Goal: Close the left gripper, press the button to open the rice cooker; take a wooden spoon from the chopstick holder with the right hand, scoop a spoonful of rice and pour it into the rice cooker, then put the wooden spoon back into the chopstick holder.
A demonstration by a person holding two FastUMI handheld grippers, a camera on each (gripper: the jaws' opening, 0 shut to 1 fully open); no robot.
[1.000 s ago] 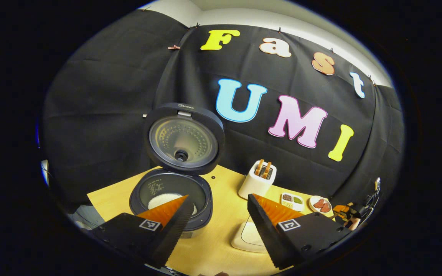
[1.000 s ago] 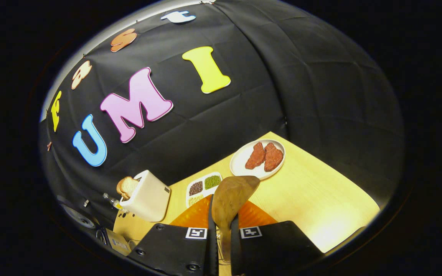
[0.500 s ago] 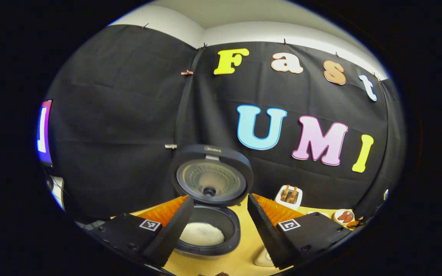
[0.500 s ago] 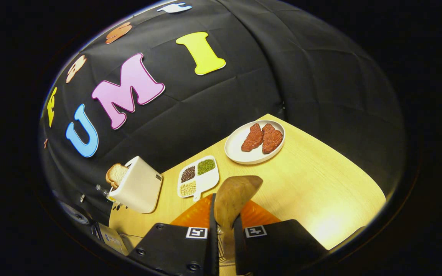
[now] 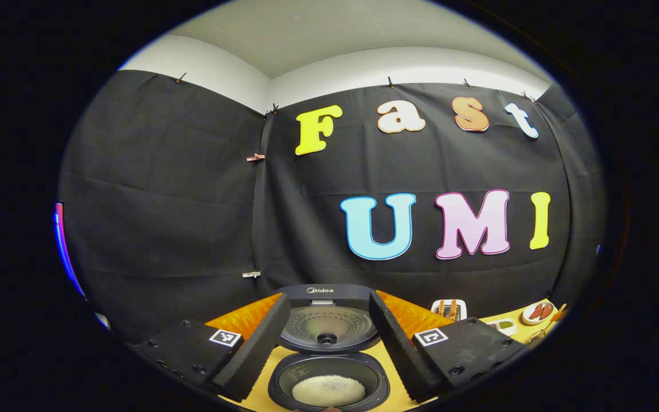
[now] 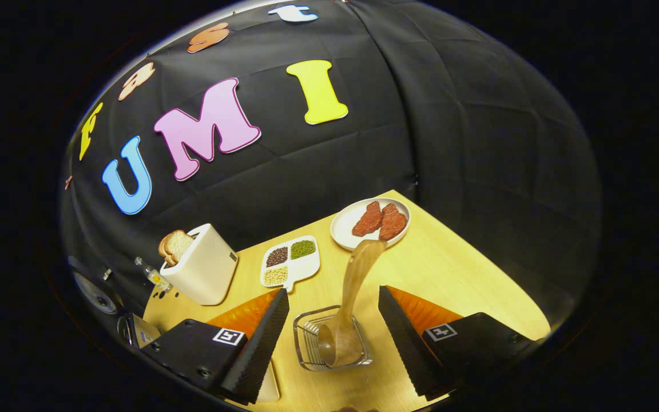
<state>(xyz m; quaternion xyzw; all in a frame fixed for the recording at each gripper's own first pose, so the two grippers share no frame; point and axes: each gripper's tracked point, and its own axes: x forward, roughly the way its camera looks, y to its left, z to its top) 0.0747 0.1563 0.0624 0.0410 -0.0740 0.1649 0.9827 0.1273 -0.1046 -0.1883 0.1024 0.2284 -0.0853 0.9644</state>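
The right gripper (image 6: 329,320) hangs with fingers apart, straddling the chopstick holder (image 6: 332,339), where the wooden spoon (image 6: 352,297) stands bowl-down, handle leaning away.

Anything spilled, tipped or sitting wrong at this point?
Nothing stands out. The wooden spoon stands bowl-down in the wire chopstick holder, handle leaning away, with the right claw open around it. The rice cooker is open, rice inside; no grains are visible on the table.
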